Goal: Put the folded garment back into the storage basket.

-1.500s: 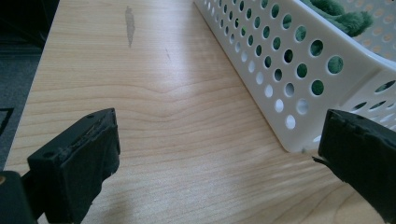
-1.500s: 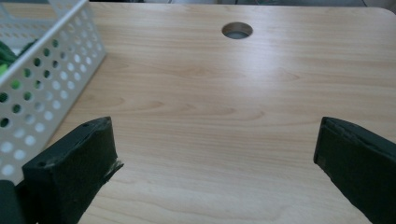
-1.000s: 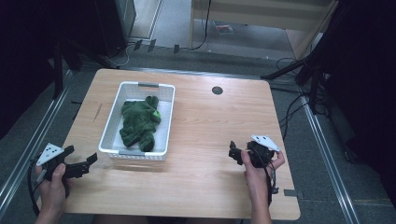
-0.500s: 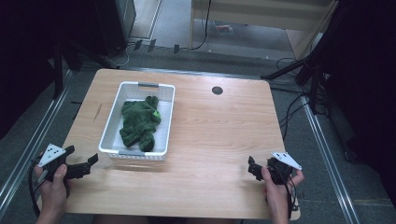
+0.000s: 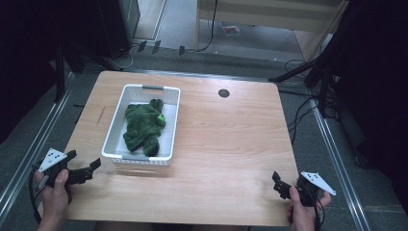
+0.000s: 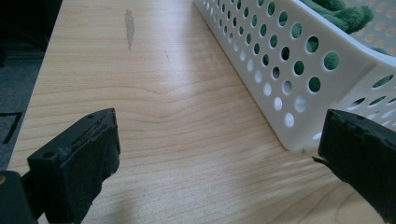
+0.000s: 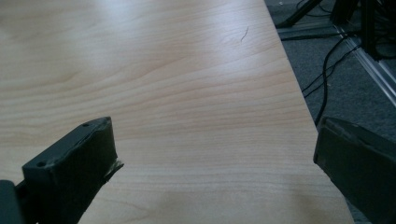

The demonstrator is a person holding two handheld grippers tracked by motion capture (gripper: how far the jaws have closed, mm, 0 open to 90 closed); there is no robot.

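Resting low at the near left corner of the table [image 5: 226, 144], the left gripper [image 5: 89, 169] has its jaws spread wide with nothing between them, and in the left gripper view the right-hand jaw sits just beside the near corner of the white perforated basket [image 6: 299, 79]. The right gripper [image 5: 280, 184] lies at the near right corner, well apart from the basket, its jaws equally wide and empty; the right gripper view looks across bare wood to the table's right edge, with cables on the floor beyond. The green plush cloth [image 5: 143, 126] is bunched inside the basket, running from the far end toward the near wall, with a small brighter green spot near its upper part. The likeliest trouble, as I judge it, comes from the left side: a jaw so close to the basket corner could catch the wall or poke into one of the holes on the way in, and the light plastic basket would probably slide or tip instead of staying put. A reach over the rim may also snag only a loose fold, so the cloth would drag along the wall and pull the basket with it. The right gripper, hovering at the table's edge, has a long way to travel if it is needed to steady the basket.
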